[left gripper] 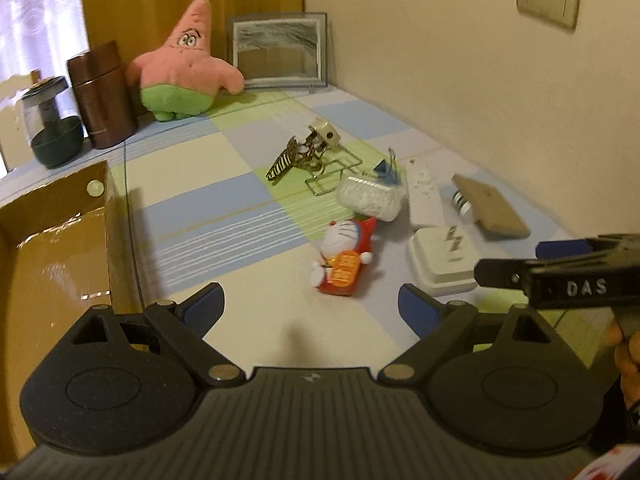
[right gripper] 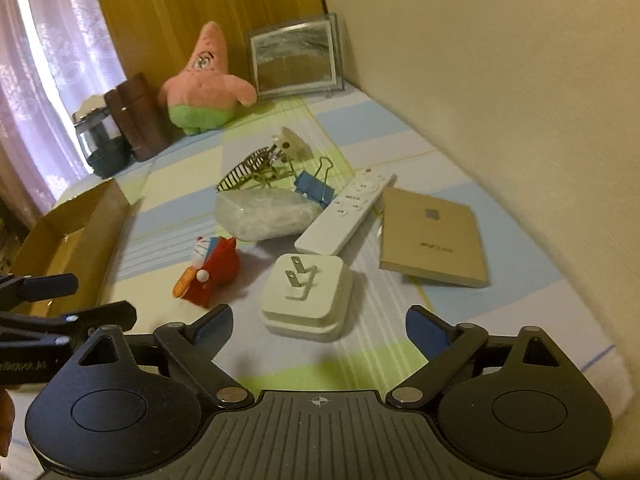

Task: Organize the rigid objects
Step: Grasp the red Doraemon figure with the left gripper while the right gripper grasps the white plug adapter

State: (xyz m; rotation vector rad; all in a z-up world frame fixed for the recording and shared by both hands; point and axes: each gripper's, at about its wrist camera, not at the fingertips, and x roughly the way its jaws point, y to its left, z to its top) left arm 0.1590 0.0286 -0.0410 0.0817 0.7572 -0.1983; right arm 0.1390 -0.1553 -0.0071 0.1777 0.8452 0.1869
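Right gripper (right gripper: 319,322), fingers spread and empty, hovers just short of the white plug adapter (right gripper: 307,294) lying prongs-up directly ahead, while the equally spread, empty left gripper (left gripper: 311,307) faces the red toy (left gripper: 345,258), cardboard box (left gripper: 48,240) to its left.

The cardboard box (left gripper: 52,240) is cut off by the left edge, and the clear bag (right gripper: 266,212) hides the hair claw's (right gripper: 244,176) base.

Home rm: curtains (right gripper: 48,80), plush toy (left gripper: 182,64) & checked tablecloth (left gripper: 224,216).
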